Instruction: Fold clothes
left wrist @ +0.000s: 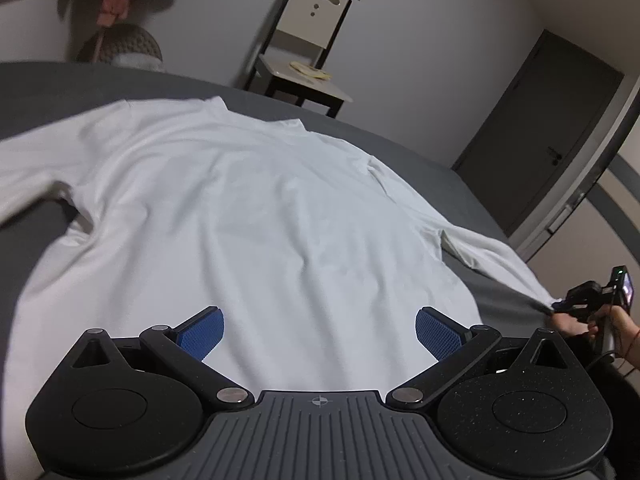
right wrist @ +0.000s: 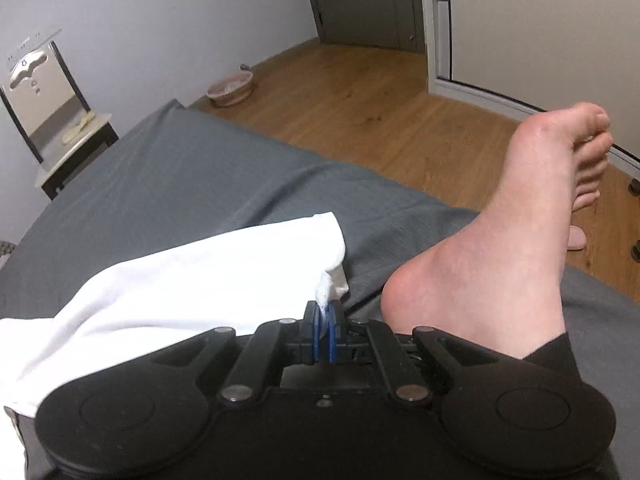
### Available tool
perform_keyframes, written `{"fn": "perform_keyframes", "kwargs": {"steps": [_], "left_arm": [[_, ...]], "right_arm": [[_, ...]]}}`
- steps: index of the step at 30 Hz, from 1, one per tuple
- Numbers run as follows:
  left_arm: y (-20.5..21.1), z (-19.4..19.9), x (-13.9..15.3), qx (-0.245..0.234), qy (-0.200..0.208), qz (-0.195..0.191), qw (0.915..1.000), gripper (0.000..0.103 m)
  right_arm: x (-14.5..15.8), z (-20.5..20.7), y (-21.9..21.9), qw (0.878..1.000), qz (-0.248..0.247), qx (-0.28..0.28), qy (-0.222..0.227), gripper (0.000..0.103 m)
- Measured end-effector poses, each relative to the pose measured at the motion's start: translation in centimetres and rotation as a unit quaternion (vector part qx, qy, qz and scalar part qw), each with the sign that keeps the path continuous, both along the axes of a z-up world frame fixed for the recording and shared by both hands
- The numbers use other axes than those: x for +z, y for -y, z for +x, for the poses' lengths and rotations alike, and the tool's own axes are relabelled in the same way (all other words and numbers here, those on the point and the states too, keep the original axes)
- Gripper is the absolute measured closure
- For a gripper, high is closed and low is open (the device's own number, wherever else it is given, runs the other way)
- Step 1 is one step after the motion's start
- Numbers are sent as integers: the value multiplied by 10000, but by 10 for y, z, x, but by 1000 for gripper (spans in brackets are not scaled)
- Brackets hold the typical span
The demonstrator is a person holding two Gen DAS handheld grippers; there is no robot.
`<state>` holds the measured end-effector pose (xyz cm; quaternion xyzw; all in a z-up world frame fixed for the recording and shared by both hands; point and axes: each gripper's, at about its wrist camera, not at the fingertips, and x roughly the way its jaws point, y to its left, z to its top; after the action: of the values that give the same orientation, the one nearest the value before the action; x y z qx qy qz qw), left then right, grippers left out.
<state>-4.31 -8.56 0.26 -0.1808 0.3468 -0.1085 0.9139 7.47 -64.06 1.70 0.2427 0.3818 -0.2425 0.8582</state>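
White shirt (left wrist: 240, 208), grey bedsheet (right wrist: 180, 184), blue-padded jaws.

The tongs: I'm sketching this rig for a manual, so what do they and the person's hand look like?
Both tongs, left and right, have black linkage arms with silver pivot pins, round black housings and blue textured pads. The left body is ribbed grey with a crosshair mark. The right hand wears a thin red wrist string; a green light shows on its device.

One white shirt (left wrist: 240, 216) lies on one grey bed (left wrist: 432, 176), and one chair (left wrist: 308, 48) stands at the upper middle of the frame. There are two tongs: one (left wrist: 319, 330) at the bottom centre, another (right wrist: 325, 322) beside one bare foot (right wrist: 500, 248). One bowl (right wrist: 231, 88) sits on the floor, and one door (left wrist: 540, 128) is at the right.
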Motion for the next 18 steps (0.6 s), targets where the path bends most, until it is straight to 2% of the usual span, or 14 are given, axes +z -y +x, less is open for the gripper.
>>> {"fn": "perform_keyframes", "kwargs": {"steps": [5,10,14,15,18], "left_arm": [[-1,-4,5,96,37,-77,9999,0],[-14,-4,4,281,-36,-386,9989,0],[-34,-1,3,550,-130,-740,9957,0],[-39,-1,3,617,-158,-824,9946,0],[-47,-3,4,750,-167,-687,9947,0]], "right_arm": [[-10,-1,-2,9998,84,-107,165,96],[25,-4,-13,9982,-180,-102,562,97],[44,-8,-17,9958,46,-325,853,97],[44,-9,-19,9965,-91,-430,716,97],[30,-8,-20,9987,-268,-435,75,96]]}}
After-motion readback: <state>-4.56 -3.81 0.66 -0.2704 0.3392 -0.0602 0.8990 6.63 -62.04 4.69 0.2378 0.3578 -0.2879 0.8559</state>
